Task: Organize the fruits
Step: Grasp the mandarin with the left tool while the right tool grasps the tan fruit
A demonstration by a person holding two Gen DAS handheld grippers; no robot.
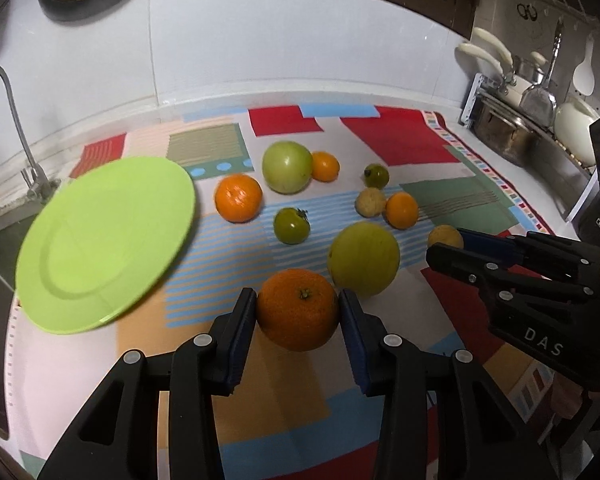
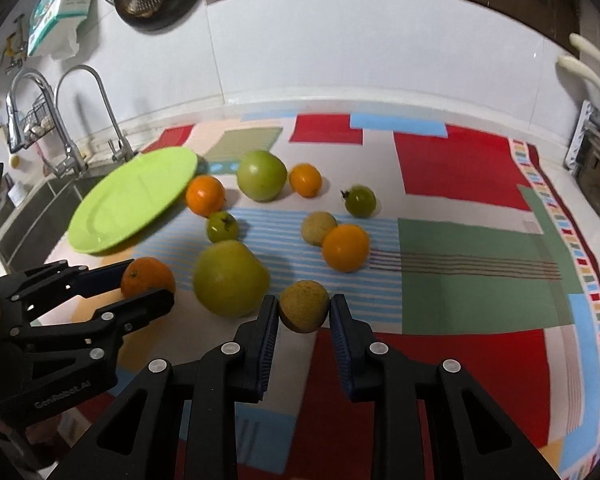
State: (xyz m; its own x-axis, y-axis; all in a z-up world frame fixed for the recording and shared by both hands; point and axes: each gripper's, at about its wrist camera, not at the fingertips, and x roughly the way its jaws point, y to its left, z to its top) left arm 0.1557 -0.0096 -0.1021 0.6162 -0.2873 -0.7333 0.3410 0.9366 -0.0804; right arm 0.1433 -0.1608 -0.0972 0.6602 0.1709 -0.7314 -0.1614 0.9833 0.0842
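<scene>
left gripper (image 1: pixel 298 312) clamping orange (image 1: pixel 298 309), right gripper (image 2: pixel 304 310) clamping tan fruit (image 2: pixel 303 306), underside hidden

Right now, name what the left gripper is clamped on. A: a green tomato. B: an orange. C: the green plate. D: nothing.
B: in the left wrist view the left gripper has both pads pressed against the orange.
</scene>
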